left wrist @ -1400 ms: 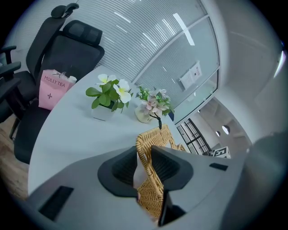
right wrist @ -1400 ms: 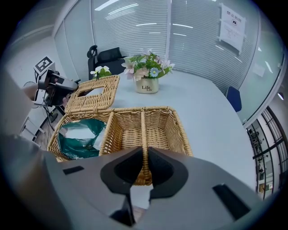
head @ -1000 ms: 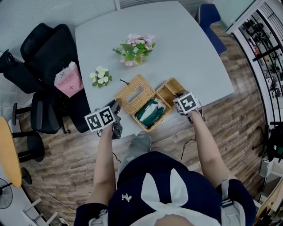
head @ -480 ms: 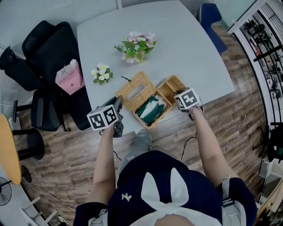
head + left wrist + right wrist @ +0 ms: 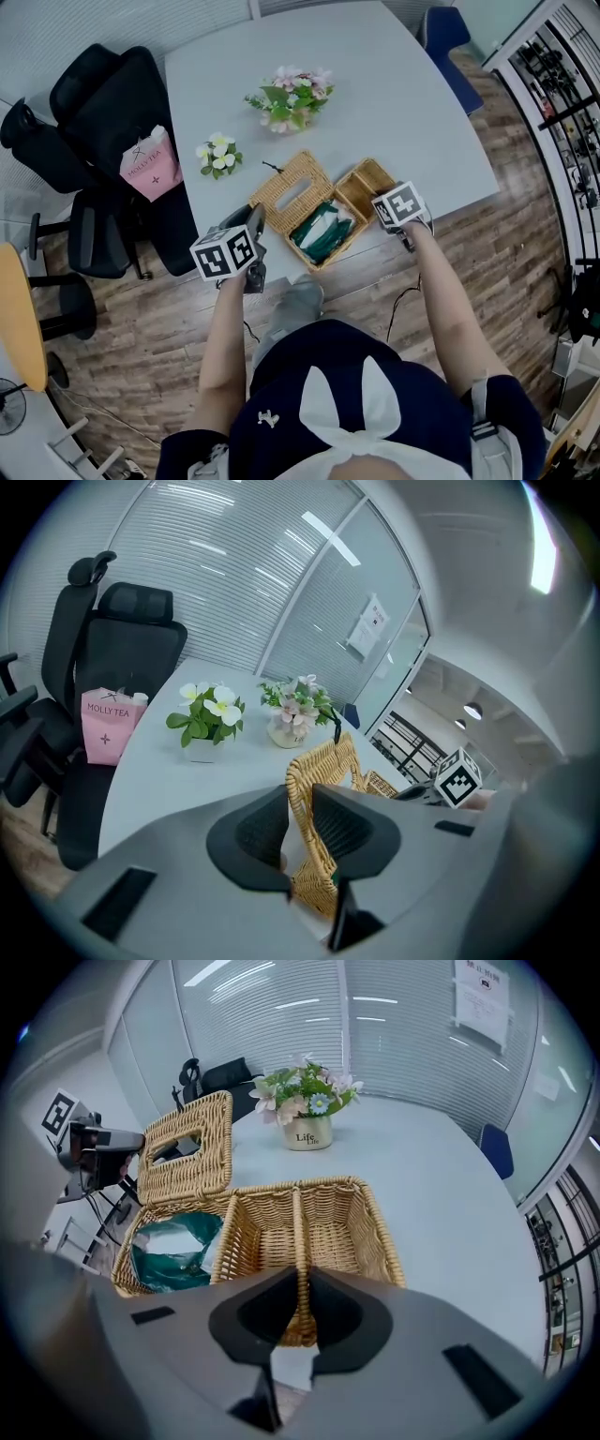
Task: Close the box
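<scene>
Left gripper view shows your left gripper [image 5: 300, 806] closing its jaws on the raised lid [image 5: 326, 759], whose wicker edge stands between them. Your right gripper [image 5: 302, 1288] pinches the divider [image 5: 296, 1227] of the side tray, which pins the box [image 5: 234, 1237] near the table's front edge. Swing the lid over in an arc, and watch that the green packet [image 5: 173, 1246] sits low enough for it to seat flat. A loose grip would probably let the wicker slip. The pale table [image 5: 394, 103] also carries a flower pot [image 5: 307, 1101] and a small white-flowered plant [image 5: 216, 159]. Beyond stand a black chair [image 5: 103, 103] with a pink bag [image 5: 148, 167], a wooden floor [image 5: 141, 347] and blind-covered glass walls [image 5: 216, 583].
</scene>
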`<state>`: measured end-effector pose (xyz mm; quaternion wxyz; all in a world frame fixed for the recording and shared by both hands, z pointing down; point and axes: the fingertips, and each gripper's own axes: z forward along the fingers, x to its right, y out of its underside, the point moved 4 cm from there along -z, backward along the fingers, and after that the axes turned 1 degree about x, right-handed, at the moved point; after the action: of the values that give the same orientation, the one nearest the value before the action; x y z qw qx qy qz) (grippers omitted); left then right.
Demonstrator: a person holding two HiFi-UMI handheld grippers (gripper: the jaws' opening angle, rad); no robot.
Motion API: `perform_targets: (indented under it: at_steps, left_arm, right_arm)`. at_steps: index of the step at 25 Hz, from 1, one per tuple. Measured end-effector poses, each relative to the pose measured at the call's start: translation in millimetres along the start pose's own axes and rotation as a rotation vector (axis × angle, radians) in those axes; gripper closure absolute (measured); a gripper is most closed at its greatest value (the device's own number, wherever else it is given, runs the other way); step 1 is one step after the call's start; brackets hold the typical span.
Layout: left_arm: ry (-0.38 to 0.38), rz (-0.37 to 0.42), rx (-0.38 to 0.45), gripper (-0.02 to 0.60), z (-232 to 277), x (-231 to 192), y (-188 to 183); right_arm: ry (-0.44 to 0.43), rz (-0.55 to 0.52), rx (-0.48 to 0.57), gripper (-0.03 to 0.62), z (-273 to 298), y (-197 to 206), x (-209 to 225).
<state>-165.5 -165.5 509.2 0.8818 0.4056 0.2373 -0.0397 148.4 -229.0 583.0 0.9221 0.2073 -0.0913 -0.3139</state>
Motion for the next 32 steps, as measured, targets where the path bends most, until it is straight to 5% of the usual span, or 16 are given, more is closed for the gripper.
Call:
perform_targets:
  at_steps: [32]
  left_arm:
    - [0.016, 0.183, 0.031, 0.505, -25, 37, 4]
  right_arm:
    - [0.015, -0.016, 0.019, 0.551, 0, -1, 0]
